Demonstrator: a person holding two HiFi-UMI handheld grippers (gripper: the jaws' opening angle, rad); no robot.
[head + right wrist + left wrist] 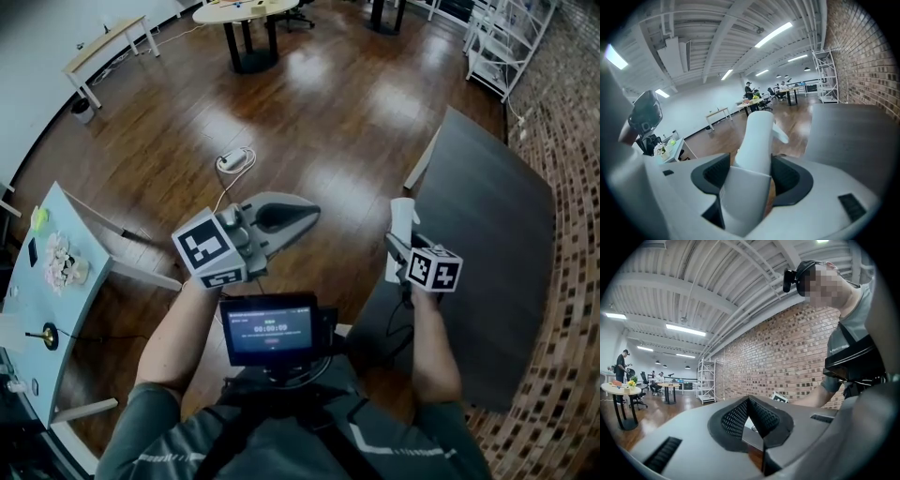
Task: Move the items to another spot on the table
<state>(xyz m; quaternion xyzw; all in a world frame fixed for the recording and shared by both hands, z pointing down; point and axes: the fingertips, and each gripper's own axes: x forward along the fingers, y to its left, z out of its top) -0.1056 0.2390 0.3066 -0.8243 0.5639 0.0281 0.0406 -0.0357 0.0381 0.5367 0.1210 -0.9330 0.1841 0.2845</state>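
Right tool point(751, 177) grips white bottle point(757, 138) by dark table's point(487, 225) left edge.

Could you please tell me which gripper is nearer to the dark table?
Right. The right gripper, holding a white object, is at the dark table's left edge; the left gripper hangs farther left over the floor.

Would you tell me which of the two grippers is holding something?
The right gripper: a white bottle sits clamped between its pads. The left gripper's jaws meet with nothing between them.

Left gripper point(302, 217), right gripper point(399, 243): grey, black ribbed pads point(736, 418), black-white marker cubes point(211, 251); grey short-sleeved shirt point(150, 441).
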